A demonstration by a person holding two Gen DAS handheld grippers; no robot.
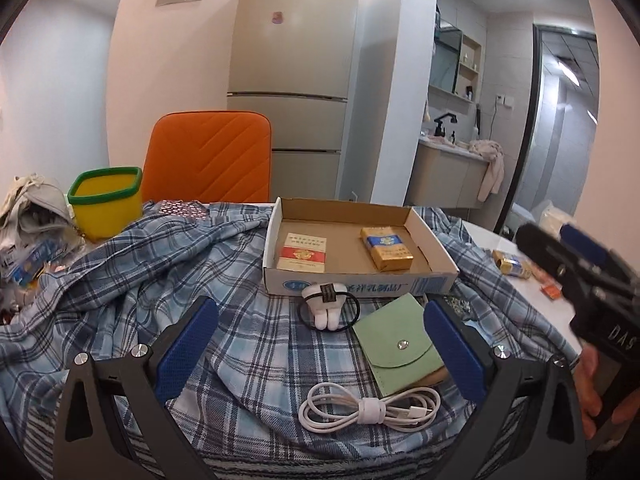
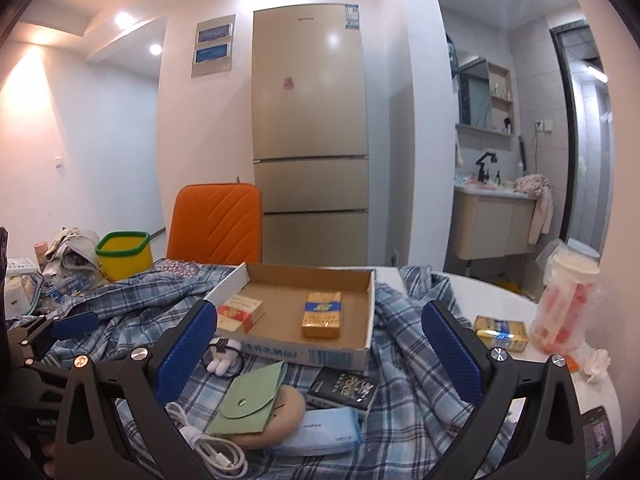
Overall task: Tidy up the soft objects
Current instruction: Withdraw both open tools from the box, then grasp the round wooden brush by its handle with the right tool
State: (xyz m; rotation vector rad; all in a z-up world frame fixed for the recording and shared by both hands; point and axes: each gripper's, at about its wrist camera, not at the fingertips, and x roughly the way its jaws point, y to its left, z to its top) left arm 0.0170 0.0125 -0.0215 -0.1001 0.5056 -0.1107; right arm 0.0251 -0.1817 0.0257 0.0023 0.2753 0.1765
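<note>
Showing only right-view: tissue pack [image 2: 320, 432], maybe.

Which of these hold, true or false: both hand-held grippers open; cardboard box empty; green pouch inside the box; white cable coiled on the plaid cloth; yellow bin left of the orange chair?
1. Left hand-held gripper and right hand-held gripper are open. True.
2. The cardboard box is empty. False: it holds a red-white pack and a yellow-blue pack.
3. The green pouch is in the box. False: it lies outside, in front of it.
4. The white cable lies coiled on the plaid cloth. True.
5. The yellow bin is left of the orange chair. True.
</note>
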